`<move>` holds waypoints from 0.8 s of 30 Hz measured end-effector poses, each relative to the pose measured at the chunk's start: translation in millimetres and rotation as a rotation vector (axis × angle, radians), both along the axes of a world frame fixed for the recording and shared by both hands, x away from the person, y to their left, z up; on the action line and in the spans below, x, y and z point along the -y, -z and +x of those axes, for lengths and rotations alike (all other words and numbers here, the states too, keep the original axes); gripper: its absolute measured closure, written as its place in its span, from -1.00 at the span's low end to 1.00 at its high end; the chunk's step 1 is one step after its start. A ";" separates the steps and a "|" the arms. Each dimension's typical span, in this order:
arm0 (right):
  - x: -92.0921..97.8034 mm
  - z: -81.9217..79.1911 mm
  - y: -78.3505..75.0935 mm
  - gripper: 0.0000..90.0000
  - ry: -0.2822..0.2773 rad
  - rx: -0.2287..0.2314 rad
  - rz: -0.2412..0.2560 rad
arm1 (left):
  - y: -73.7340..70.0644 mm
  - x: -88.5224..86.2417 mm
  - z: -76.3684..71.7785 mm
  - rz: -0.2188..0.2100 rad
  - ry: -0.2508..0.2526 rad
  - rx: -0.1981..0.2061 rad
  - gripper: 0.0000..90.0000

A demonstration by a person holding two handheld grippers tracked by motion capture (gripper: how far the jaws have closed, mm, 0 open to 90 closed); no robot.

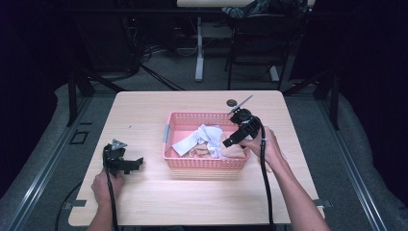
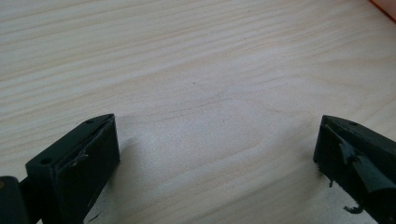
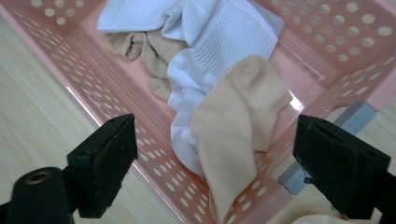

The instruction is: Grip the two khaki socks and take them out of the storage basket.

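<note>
A pink perforated basket [image 1: 178,118] stands at the middle of the table and holds white socks [image 1: 199,137] and beige socks [image 1: 202,152]. My right gripper [image 1: 230,141] hovers over the basket's right end, open. In the right gripper view its jaws [image 3: 215,135] straddle a beige sock [image 3: 238,121] draped over the basket rim [image 3: 93,107], with a ribbed white sock [image 3: 219,42] behind it. My left gripper [image 1: 137,162] rests low on the table left of the basket, open, with bare wood between its jaws [image 2: 217,149].
The light wooden table [image 1: 144,110] has a small round dark grommet [image 1: 232,102] behind the basket. A corner of the basket [image 2: 386,7] shows at the upper right of the left gripper view. Desk legs and chairs stand on the floor beyond the table.
</note>
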State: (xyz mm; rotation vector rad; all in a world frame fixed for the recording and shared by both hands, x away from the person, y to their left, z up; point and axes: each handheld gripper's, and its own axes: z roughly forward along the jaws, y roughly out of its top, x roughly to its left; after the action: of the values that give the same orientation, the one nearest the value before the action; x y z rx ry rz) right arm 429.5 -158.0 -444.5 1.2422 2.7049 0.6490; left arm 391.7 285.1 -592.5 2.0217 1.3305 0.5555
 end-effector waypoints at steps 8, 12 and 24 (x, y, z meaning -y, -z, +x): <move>-6.6 1.6 25.4 -0.50 0.003 -0.042 -0.020 | 0.0 -0.1 0.0 0.001 0.000 0.000 -1.00; -9.4 1.7 37.1 -0.45 0.004 -0.058 -0.047 | 0.0 0.0 0.0 -0.001 0.000 0.000 -1.00; -14.3 5.6 59.5 -0.30 0.016 -0.093 -0.111 | 0.0 0.0 0.1 -0.001 0.001 0.000 -1.00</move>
State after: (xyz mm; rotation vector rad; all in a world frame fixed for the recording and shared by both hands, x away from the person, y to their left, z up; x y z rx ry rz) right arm 435.1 -143.8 -504.0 1.2957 2.7590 0.4426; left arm 391.8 285.1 -592.6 2.0220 1.3292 0.5540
